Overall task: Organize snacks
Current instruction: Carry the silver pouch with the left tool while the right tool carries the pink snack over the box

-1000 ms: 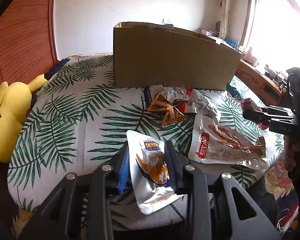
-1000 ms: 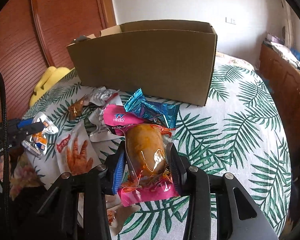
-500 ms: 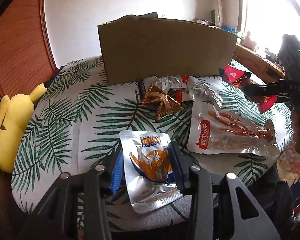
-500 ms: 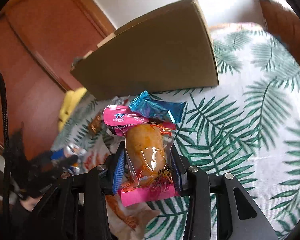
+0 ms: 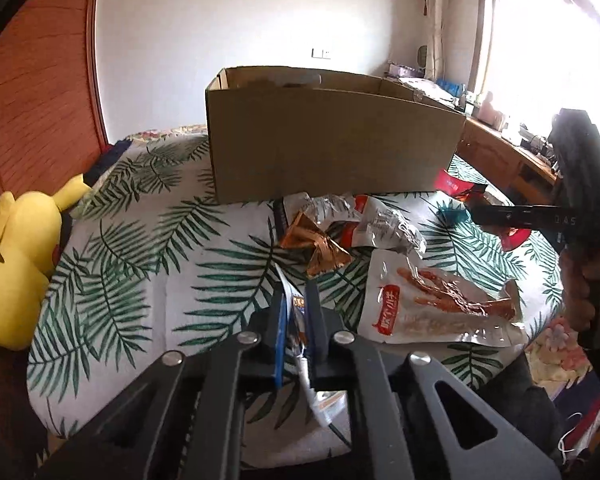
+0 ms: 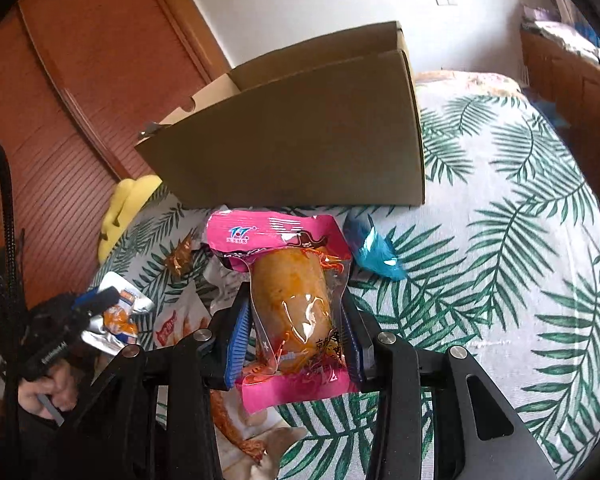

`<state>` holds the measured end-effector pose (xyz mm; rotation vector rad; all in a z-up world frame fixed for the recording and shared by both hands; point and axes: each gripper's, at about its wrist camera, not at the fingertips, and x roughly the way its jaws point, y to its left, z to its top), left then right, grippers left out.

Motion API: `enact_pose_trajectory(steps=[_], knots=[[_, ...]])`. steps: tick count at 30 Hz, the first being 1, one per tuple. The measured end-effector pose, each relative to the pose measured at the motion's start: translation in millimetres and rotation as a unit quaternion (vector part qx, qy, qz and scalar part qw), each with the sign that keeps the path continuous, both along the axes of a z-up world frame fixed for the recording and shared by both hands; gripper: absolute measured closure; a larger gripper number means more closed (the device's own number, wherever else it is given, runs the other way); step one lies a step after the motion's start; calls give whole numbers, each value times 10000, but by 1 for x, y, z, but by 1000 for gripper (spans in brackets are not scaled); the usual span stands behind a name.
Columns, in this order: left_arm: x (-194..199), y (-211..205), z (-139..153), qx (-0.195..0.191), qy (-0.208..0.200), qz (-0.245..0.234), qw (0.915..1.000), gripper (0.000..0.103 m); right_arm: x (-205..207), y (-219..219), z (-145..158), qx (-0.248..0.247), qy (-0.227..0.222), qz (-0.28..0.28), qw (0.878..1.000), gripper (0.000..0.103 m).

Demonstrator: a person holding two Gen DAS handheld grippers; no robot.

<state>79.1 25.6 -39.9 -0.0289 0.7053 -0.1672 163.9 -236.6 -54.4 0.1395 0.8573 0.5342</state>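
Jaws: I am clamping the left gripper (image 5: 297, 316) on a silver foil snack pouch (image 5: 296, 312); my right gripper (image 6: 296, 340) is gripping a pink-edged clear packet of orange food (image 6: 292, 304).
Progress: I am judging both ready to go in the brown cardboard box (image 5: 332, 140) at twelve o'clock.
Left: a white chicken-feet bag (image 5: 432, 312), gold wrappers (image 5: 316, 248) and a blue wrapper (image 6: 376, 252) are lying outside the box.
Room: I am seeing open leaf-print bedspread (image 6: 500, 240) at three o'clock; the tall box wall needs clearing.

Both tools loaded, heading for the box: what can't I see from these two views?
- Cardboard box interior: both views, near wall hides the floor.
- Silver packet: left view, edge-on between the fingers, print unreadable.
- Chicken-feet pack: right view, mostly hidden by the pink packet.
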Motion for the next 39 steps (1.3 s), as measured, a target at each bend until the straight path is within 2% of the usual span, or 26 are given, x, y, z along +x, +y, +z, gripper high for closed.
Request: enact_pose_trajectory(steps=[7,21,39], knots=[[-1,3,-3,-68,4,14,10000,101,-2,7,1,-135,-93,47,9999,63],[-10,-5,23,-143,-311,-175,9993,103,-16,23,19,-522,-512,83,9973,63],[15,-13,93,-110,-981,-320,9946,103,-20,41,62,-801,-1075,150,9909,63]])
